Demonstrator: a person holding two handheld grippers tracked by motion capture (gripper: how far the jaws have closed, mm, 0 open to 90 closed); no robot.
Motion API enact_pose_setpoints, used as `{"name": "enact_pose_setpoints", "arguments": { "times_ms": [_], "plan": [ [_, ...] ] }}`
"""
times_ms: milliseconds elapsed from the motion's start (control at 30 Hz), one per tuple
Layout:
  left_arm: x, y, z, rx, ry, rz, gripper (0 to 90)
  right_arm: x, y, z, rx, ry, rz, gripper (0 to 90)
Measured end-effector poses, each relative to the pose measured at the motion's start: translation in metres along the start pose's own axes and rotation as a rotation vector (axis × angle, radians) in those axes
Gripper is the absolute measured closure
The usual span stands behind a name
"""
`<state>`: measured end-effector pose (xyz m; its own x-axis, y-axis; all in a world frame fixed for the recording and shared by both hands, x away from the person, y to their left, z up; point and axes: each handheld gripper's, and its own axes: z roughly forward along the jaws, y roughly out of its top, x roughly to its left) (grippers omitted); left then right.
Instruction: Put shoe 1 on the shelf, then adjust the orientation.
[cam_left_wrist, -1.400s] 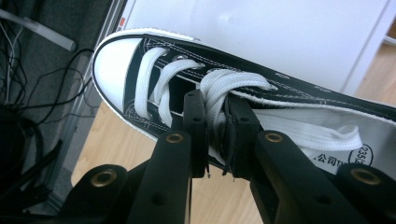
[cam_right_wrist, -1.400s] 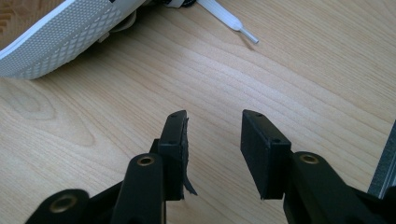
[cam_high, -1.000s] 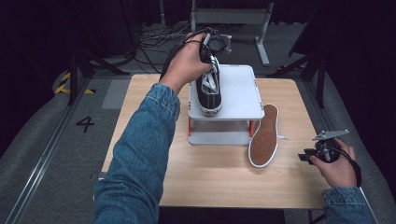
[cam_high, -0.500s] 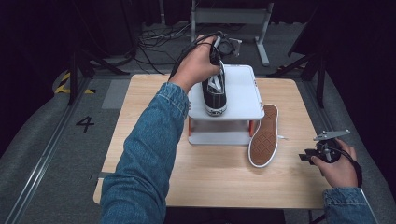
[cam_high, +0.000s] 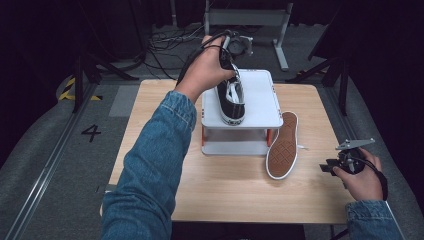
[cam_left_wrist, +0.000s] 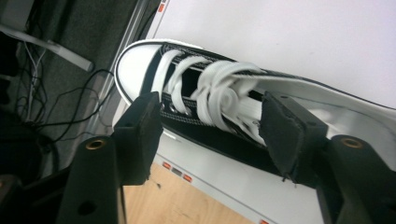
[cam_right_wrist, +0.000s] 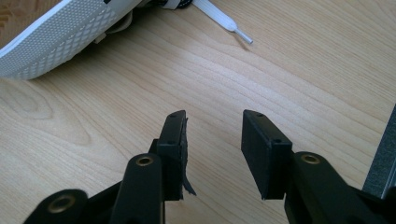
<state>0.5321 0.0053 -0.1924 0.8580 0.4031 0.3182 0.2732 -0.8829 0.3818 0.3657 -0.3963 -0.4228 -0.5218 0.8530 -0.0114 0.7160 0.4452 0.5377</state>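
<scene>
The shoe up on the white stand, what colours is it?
Black shoe with white laces and toe cap, clearest in the left gripper view.

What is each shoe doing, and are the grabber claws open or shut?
black shoe: upright on top of the white stand, let go.
second shoe: on its side against the stand, sole showing.
left gripper: jaws have just opened, astride the black shoe, pads off it.
right gripper: open, holding nothing, above the wooden table.
</scene>
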Motion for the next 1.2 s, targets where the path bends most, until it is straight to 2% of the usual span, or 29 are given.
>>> {"name": "enact_pose_setpoints", "arguments": {
  "times_ms": [67,167,267,367,433,500,600,667,767,833,867,933,967,1067,1133,1200],
  "plan": [
    [-0.001,-0.010,-0.009,-0.020,-0.027,-0.032,38.1,0.002,0.001,0.000,0.001,0.001,-0.002,60.9],
    [-0.006,-0.024,-0.020,-0.040,-0.053,-0.052,35.8,0.004,0.003,0.000,-0.003,0.013,-0.003,57.8],
    [-0.012,-0.045,-0.030,-0.090,-0.096,-0.083,34.6,0.008,0.007,-0.004,-0.066,0.069,-0.002,54.8],
    [-0.021,-0.072,-0.034,-0.124,-0.149,-0.130,32.7,0.012,0.013,-0.008,-0.074,0.059,-0.030,53.3],
    [-0.025,-0.089,-0.036,-0.123,-0.153,-0.148,32.1,0.014,0.016,-0.008,-0.075,0.059,-0.045,52.1],
    [-0.028,-0.107,-0.040,-0.132,-0.130,-0.151,31.2,0.014,0.017,-0.007,-0.071,0.061,-0.044,48.7],
    [-0.031,-0.131,-0.042,-0.146,-0.119,-0.194,30.1,0.015,0.020,-0.004,-0.084,0.098,-0.026,42.4],
    [-0.035,-0.152,-0.040,-0.133,-0.106,-0.230,29.3,0.017,0.024,-0.005,-0.110,0.114,-0.012,36.7],
    [-0.042,-0.178,-0.037,-0.094,-0.070,-0.270,28.6,0.017,0.031,-0.005,-0.117,0.097,-0.033,33.7],
    [-0.046,-0.193,-0.037,-0.112,-0.053,-0.308,29.4,0.016,0.037,-0.005,-0.108,0.103,-0.036,30.9],
    [-0.048,-0.202,-0.037,-0.120,-0.050,-0.331,29.3,0.016,0.040,-0.004,-0.098,0.104,-0.021,29.2],
    [-0.053,-0.218,-0.034,-0.124,-0.056,-0.378,29.3,0.014,0.050,-0.006,-0.097,0.105,-0.022,29.2],
    [-0.057,-0.226,-0.031,-0.131,-0.057,-0.397,29.5,0.014,0.056,-0.007,-0.116,0.092,-0.023,29.0],
    [-0.068,-0.249,-0.015,-0.126,-0.097,-0.453,29.7,0.013,0.068,-0.007,-0.158,0.065,0.032,25.8],
    [-0.073,-0.260,-0.006,-0.111,-0.139,-0.481,30.9,0.013,0.073,-0.004,-0.158,0.082,0.040,28.6],
    [-0.079,-0.274,0.007,-0.098,-0.147,-0.508,30.7,0.013,0.076,0.000,-0.145,0.104,0.033,34.0]
  ]
}}
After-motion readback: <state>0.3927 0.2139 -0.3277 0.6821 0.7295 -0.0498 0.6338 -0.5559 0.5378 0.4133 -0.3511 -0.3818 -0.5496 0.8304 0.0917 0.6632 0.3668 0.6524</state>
